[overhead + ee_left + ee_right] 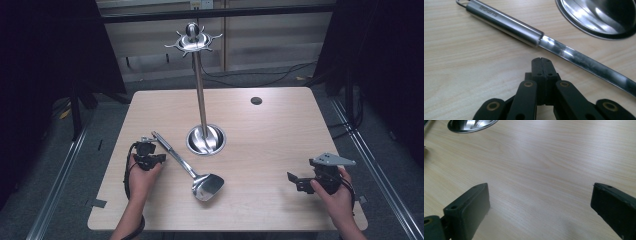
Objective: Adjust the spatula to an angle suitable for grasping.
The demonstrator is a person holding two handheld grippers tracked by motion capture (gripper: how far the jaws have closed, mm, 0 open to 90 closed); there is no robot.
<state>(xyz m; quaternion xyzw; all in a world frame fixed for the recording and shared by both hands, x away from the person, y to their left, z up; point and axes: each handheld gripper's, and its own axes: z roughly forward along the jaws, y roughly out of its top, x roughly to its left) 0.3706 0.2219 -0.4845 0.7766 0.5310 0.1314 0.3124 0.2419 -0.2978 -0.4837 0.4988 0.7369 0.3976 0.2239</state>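
Left gripper (541,61) clenched on nothing, w/ spatula (186,165) handle just beyond at 12 o'clock. Right gripper (540,205) released wide over bare table (280,145), stand (205,137) at its 10 o'clock.

In the left gripper view the picture's edges cut off the spatula (564,51) blade and most of the stand base (599,17). In the right gripper view the stand base (471,125) runs off the top edge. Black curtains (45,75) hide the room beside the bench (280,145).
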